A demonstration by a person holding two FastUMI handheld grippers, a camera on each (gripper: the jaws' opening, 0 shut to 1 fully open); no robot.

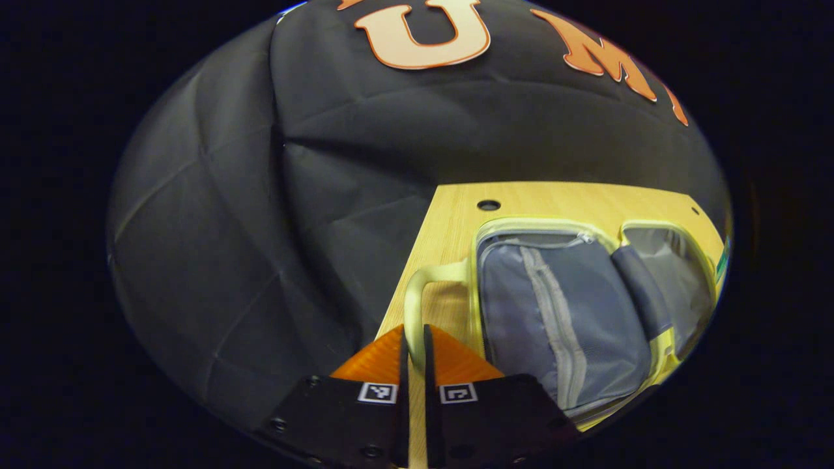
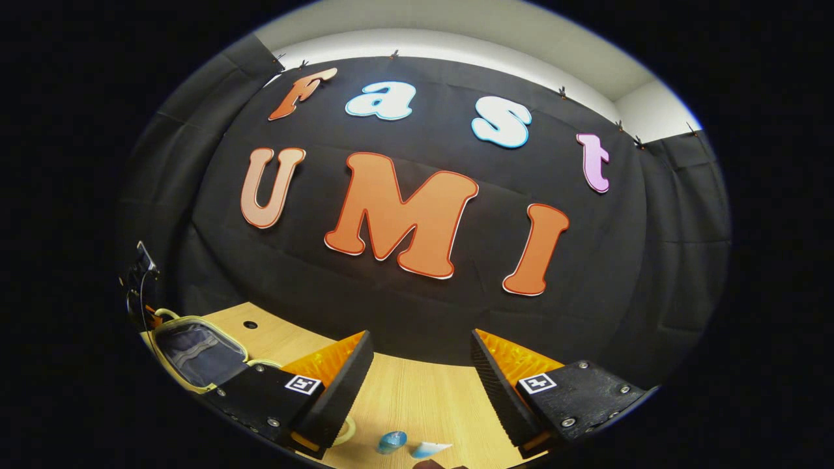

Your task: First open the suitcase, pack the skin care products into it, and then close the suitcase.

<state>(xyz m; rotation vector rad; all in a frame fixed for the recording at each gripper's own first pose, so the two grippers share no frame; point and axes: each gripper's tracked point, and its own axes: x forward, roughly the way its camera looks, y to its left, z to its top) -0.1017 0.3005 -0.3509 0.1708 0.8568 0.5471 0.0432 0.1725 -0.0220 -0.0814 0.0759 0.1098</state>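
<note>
While the suitcase (image 1: 567, 312) lies open on the bench (image 1: 554, 198), your left hand-held gripper (image 1: 415, 339) is clamped on its pale handle (image 1: 423, 283). Your right hand-held gripper (image 2: 422, 365) hovers with fingers spread and nothing between them, above small skin care products (image 2: 392, 441) on the bench.

It was a recording booth: black cloth wall (image 2: 417, 312) clipped up beneath a plain white room wall (image 2: 456, 39), behind a wooden counter (image 2: 417, 397).
</note>
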